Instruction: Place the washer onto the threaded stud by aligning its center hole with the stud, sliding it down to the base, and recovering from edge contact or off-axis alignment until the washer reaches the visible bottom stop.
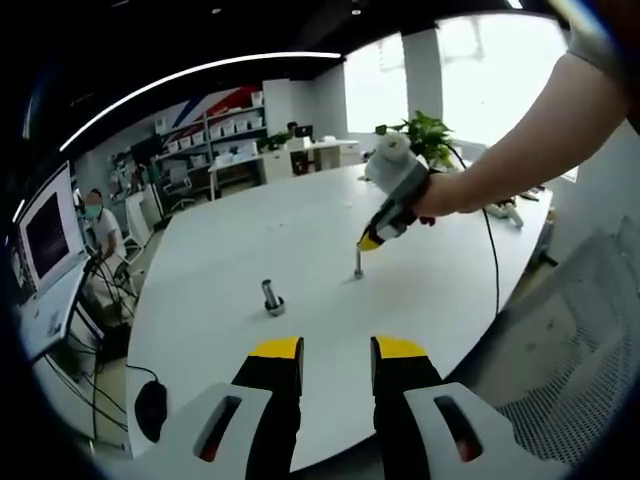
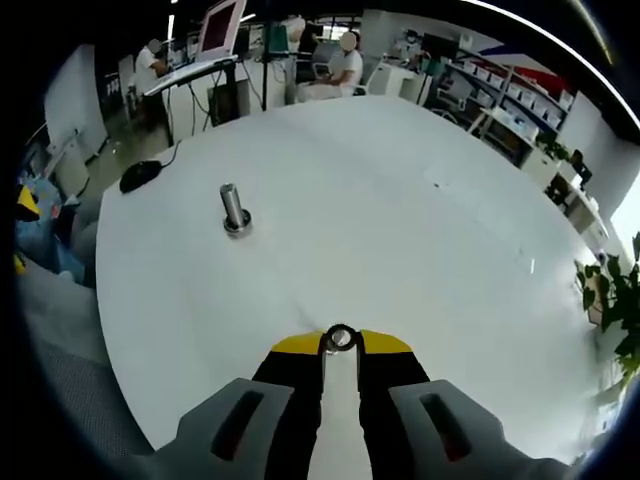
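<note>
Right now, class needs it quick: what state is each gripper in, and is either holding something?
Left gripper: open, jaws apart, holding nothing.
Right gripper: shut on the small silver metal washer, pinched at its yellow-tipped jaws, above the white round table.

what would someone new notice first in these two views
In the left gripper view, the right gripper, held by a person's hand, tips down at a thin stud standing on the big white table. In the right gripper view, a small washer sits pinched at the yellow jaw tips. A stubby metal cylinder stands alone farther out on the table.
</note>
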